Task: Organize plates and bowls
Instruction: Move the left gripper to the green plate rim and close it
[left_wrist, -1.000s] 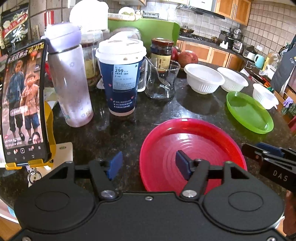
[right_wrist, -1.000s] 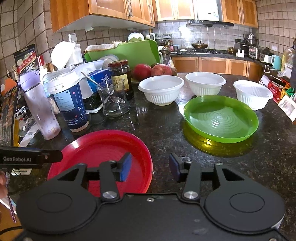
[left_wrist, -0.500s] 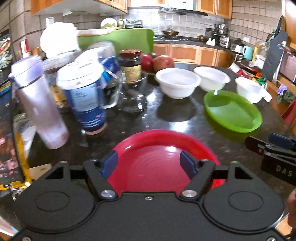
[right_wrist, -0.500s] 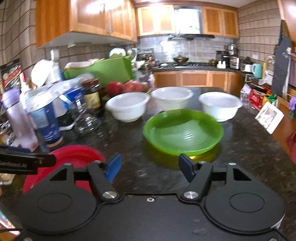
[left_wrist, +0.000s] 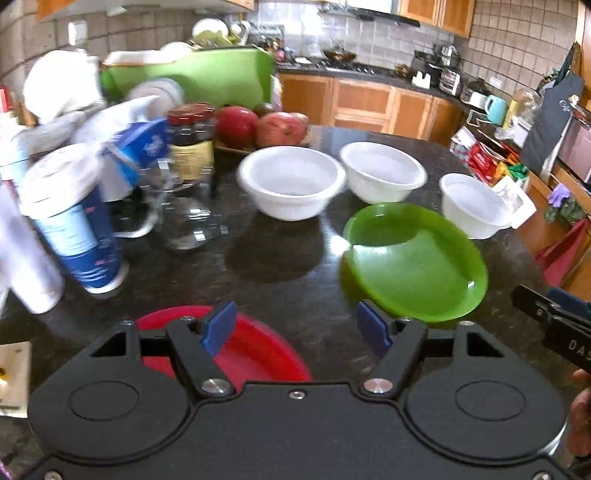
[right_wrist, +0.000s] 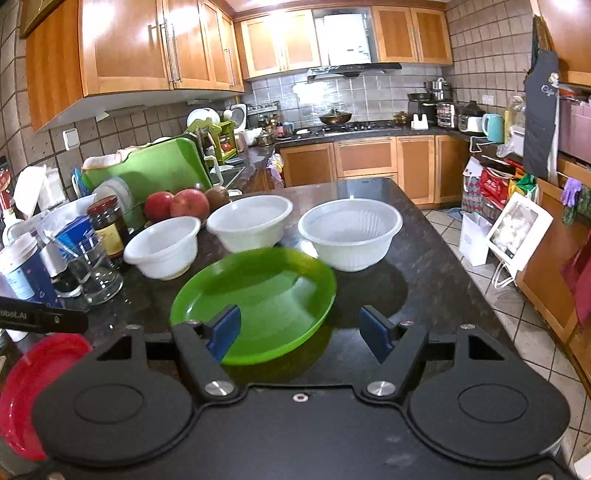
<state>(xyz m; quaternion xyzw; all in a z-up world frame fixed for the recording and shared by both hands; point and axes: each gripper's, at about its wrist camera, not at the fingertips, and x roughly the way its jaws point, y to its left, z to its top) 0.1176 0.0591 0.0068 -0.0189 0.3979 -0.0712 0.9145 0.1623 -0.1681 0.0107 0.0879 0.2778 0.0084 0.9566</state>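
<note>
Counter: a dark speckled stone counter (right_wrist: 424, 258), glossy, crowded along its left side and carrying the plates and bowls across the middle.
Room: a kitchen with wooden wall cabinets (right_wrist: 147, 48), grey tiled walls, a hob with a pan (right_wrist: 335, 118) at the back and a tiled floor (right_wrist: 524, 317) on the right.
Left clutter: a lidded paper cup (left_wrist: 70, 225), a clear glass (left_wrist: 188, 221), a dark jar (left_wrist: 190, 136) with a red lid, red apples (left_wrist: 258, 127) and a green cutting board (left_wrist: 207, 75) behind them.
Red plate: the red plate (left_wrist: 255, 354) lies flat at the near left edge of the counter, partly under the left tool.
Bowls: three white bowls (right_wrist: 251, 221) in a row across the middle, upright and apart from one another.
Green plate: the green plate (right_wrist: 258, 295) sits just in front of the bowls, right of the red plate.
Left tool: the left tool (left_wrist: 297, 326) is spread wide with nothing between its fingers, above the counter between the two plates.
Right tool: the right tool (right_wrist: 301, 334) is likewise spread wide and grips nothing; its left finger overlaps the green plate's near rim in the picture.
Left view only: the cup and glass close up, blurred.
Right view only: the cabinets, hob, floor and a hanging dark apron (right_wrist: 541, 110).
</note>
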